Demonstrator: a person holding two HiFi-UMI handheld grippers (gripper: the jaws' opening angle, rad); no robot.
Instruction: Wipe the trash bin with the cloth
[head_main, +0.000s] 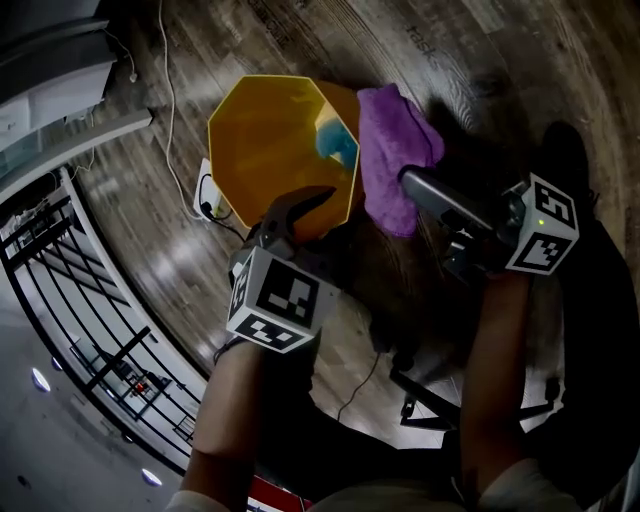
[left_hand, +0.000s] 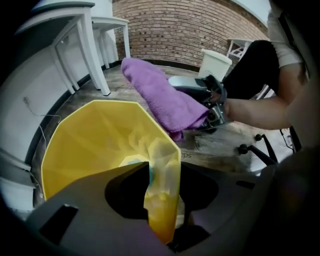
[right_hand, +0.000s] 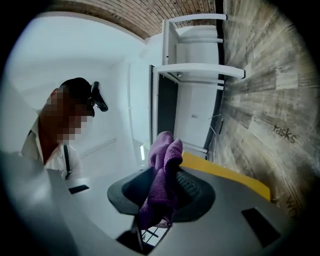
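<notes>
A yellow trash bin (head_main: 270, 140) with flat angled sides stands on the wood floor, its mouth toward me; something blue (head_main: 335, 140) shows inside it. My left gripper (head_main: 305, 205) straddles the near rim, one jaw inside and one outside. In the left gripper view the bin's wall (left_hand: 162, 180) fills the gap between the jaws of the left gripper (left_hand: 162, 170). My right gripper (head_main: 410, 180) is shut on a purple cloth (head_main: 395, 150), which drapes against the bin's right outer side. The cloth (right_hand: 162, 170) hangs pinched in the right gripper (right_hand: 162, 185), with the bin's edge (right_hand: 225, 175) just beyond.
A white power strip (head_main: 205, 195) with cables lies on the floor left of the bin. A black railing (head_main: 80, 300) runs along the left. A chair base (head_main: 430, 400) sits by my legs. White table legs (left_hand: 95, 55) and a white bin (left_hand: 215, 62) stand further off.
</notes>
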